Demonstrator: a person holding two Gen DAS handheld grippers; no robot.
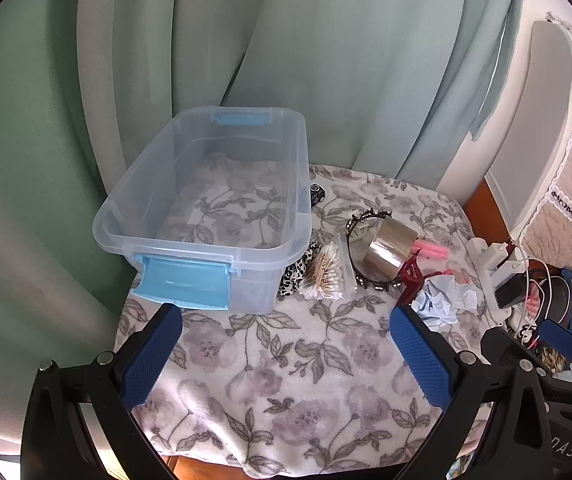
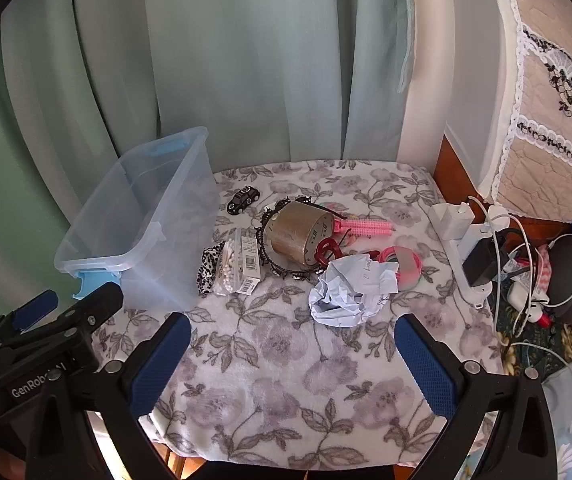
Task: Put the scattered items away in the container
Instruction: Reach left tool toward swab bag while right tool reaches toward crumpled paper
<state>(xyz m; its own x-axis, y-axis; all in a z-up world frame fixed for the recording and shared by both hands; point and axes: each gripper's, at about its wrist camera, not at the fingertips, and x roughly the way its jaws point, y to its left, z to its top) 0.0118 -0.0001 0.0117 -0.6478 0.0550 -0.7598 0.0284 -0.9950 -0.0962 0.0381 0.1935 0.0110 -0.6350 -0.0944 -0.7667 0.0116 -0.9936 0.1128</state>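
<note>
Nearest the cameras, the left gripper hangs with its blue ribbed pads spread wide over bare flowered cloth, nothing between them; the right gripper stands just beside it, likewise spread wide and empty, angled down at the grey-and-white floral blanket that covers the small table.

Just beyond the right gripper lies a crumpled ball of pale blue-white paper; touching its far edge are a red plastic hair claw and a coil of pink and green elastic bands; behind these a fat roll of clear brown packing tape rests on its side inside a black beaded headband, with pink foam hair rollers poking out to its right.

Left of the headband sits a clear bag of cotton swabs, a black-and-white spotted scrunchie against it; farther back a small black toy car stands near the container's wall.

The clear plastic storage box with blue latches stands at the left of the blanket, lidless and empty; pale green curtains hang behind; a white power strip with chargers lies at the right edge.
</note>
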